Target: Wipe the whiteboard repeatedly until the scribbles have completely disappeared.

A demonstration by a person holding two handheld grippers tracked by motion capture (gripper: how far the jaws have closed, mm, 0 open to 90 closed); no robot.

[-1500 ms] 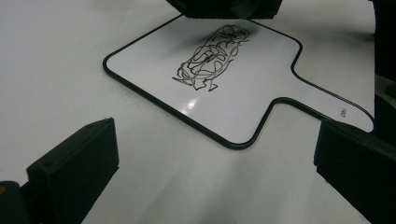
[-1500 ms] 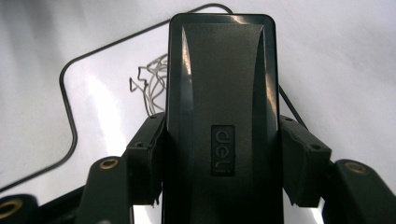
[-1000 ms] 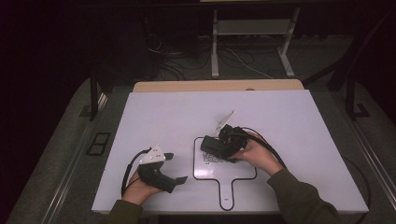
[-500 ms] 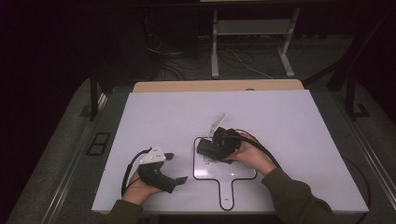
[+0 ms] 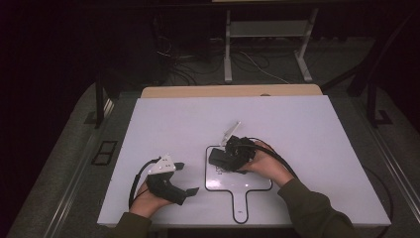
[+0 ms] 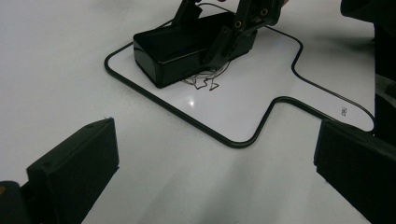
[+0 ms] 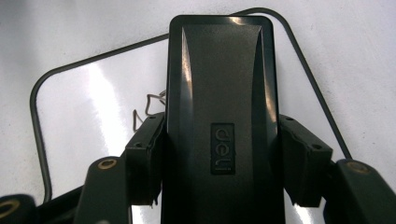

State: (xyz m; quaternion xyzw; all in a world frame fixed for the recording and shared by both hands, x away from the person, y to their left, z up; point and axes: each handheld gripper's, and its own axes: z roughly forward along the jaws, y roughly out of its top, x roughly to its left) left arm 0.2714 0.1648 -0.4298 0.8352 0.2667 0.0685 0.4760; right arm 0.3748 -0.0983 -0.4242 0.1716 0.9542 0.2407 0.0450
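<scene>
Right tongs point(image 7: 219, 163) clamp eraser point(image 7: 219, 93)

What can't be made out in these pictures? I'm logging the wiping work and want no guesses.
- Scribble on the small whiteboard: partly hidden under the black eraser, in both gripper views.
- Eraser's wiping face: turned down against the board.
- Eraser's near end: cut off by the bottom edge, right gripper view.
- Right gripper: its pads press the eraser's sides.
- Left gripper: open.
</scene>
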